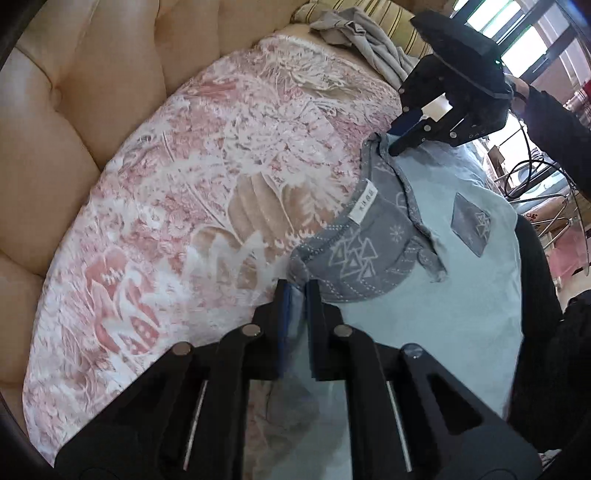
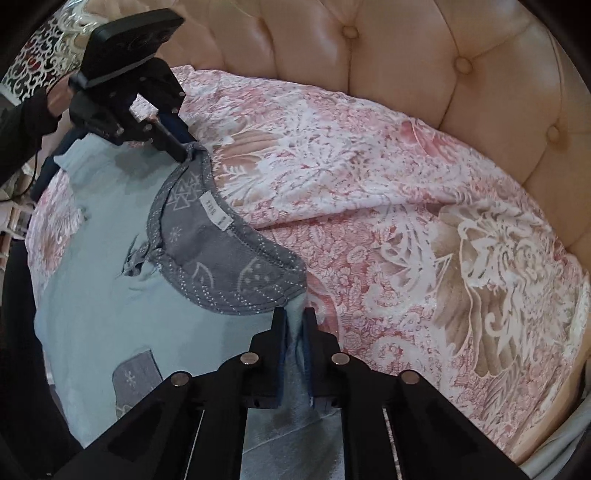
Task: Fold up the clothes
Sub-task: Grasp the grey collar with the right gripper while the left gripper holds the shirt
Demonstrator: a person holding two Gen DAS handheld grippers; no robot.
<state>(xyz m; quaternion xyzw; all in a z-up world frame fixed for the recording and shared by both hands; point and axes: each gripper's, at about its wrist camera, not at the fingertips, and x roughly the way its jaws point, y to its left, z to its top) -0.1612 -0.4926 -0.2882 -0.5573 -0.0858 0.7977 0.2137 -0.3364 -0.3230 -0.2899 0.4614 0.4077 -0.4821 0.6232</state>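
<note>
Left hand-held gripper [image 1: 295,291]: I saw its fingers closed on the shirt's shoulder, pale blue cloth pinched between the pads, beside one end of the grey collar.
Right hand-held gripper [image 2: 294,317]: I saw it clamped the same way on the other shoulder, cloth bunched between the fingers.
Shirt [image 1: 424,306]: it lay front up on the blanket, held at both shoulders, neckline stretched between my two grippers.
Collar [image 2: 221,273]: grey, with white triangles and dots; a white label [image 2: 216,214] sat inside it.
Pocket [image 1: 471,227]: grey patch on the chest.
Blanket [image 2: 369,192]: pink and white floral, spread over a tufted beige sofa [image 2: 406,62].
Grey garment [image 1: 354,33]: crumpled at the blanket's far end, well apart from the shirt.
</note>
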